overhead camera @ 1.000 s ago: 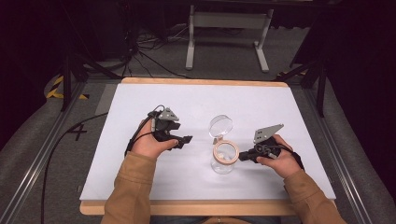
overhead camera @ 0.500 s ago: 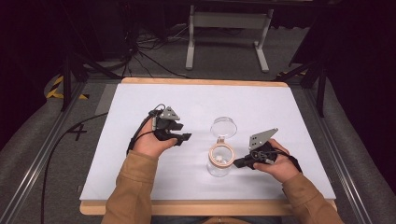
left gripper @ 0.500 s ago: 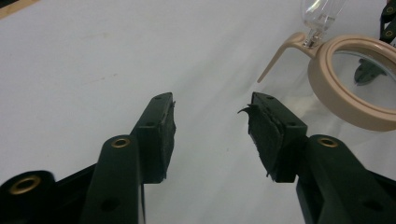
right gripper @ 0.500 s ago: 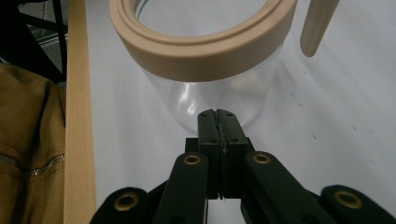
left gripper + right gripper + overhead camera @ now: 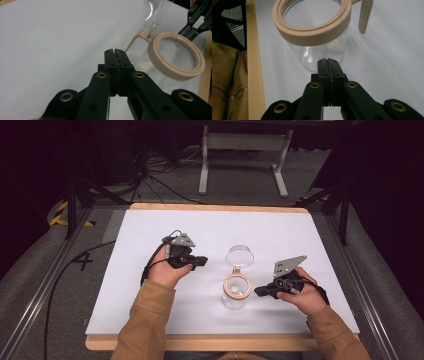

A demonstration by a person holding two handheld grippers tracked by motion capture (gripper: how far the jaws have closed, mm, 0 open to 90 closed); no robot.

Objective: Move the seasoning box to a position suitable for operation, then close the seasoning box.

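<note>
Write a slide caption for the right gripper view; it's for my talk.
Shut hand-held gripper pointing at a clear glass jar with a beige rim ring on a white table.

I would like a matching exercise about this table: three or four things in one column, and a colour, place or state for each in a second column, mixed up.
Things:
1. jar
2. lid
3. left claw
4. right claw

Descriptions:
A. flipped open, clear
B. shut, just right of the jar
C. clear, with a beige rim
D. shut, left of the jar

Pairs: 1-C, 2-A, 3-D, 4-B
</note>
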